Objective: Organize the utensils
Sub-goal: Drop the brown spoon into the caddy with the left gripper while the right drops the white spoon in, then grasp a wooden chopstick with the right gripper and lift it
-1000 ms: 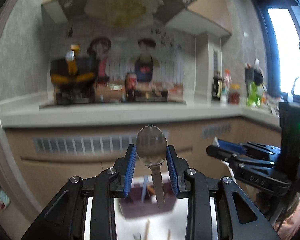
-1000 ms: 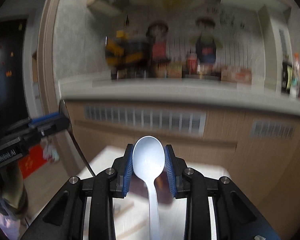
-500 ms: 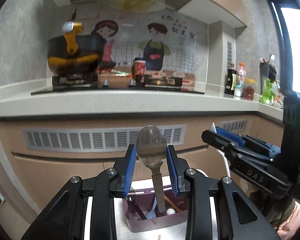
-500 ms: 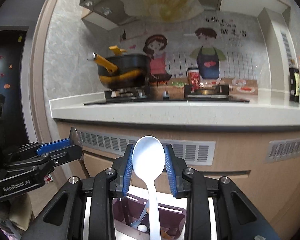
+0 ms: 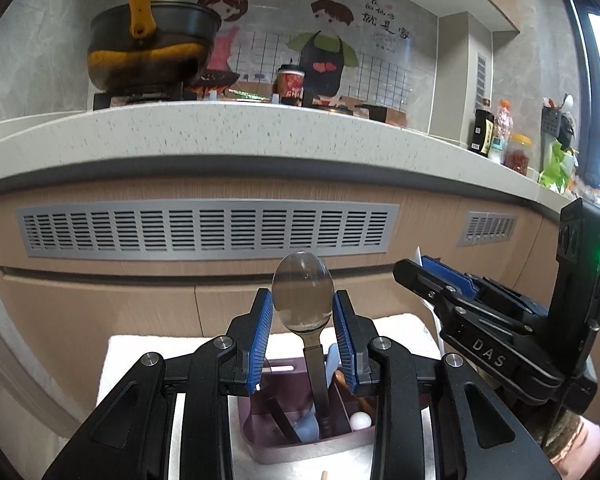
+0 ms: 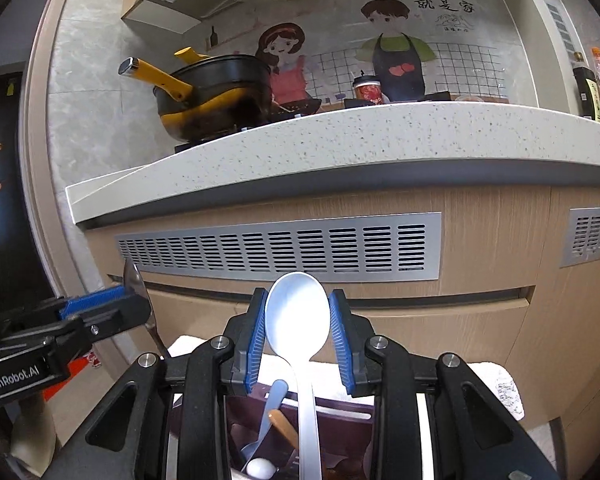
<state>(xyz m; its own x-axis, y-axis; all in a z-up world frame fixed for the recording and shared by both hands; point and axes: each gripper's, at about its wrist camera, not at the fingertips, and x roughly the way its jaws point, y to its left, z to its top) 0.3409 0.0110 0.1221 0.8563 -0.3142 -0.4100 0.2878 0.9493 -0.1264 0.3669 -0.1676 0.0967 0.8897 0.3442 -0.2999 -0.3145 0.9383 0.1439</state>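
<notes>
Both tongs were held level, pointing forward at the front of a kitchen counter [image 5: 236, 136], side by side and close to each other.

The left gripper [image 5: 303, 312] pinched a metal spoon [image 5: 302, 300] by its bowl, which stood upright between the two blue pads [image 5: 260, 328]. The bowl was shiny and rounded, rising above the pad tips. Its flat steel handle hung straight down below the tongs into a mauve utensil caddy [image 5: 268, 444]. Which compartment the handle end reached was hard to tell.

The right gripper [image 6: 298, 320] pinched a white spoon [image 6: 296, 316] in the same way, bowl up between its blue pads [image 6: 342, 340], its pale handle running straight down towards the caddy [image 6: 340, 420] below. That spoon was smooth, matte and larger in the bowl than the metal one.

Beneath both tongs the caddy sat on a white towel [image 5: 140, 356]. Inside it were a light blue spoon [image 6: 270, 412], a brown wooden handle [image 6: 284, 428] leaning beside it, and something small, round and white [image 6: 260, 468] at the bottom.

From the left view, the right tongs appeared to the right, just beside the caddy. From the right view, the left tongs appeared at the left edge, the metal spoon's bowl seen edge-on between the closed pads.

Beyond the tongs, above a grey vent grille [image 6: 280, 248], a black and yellow pot [image 6: 216, 92] sat on the counter.
</notes>
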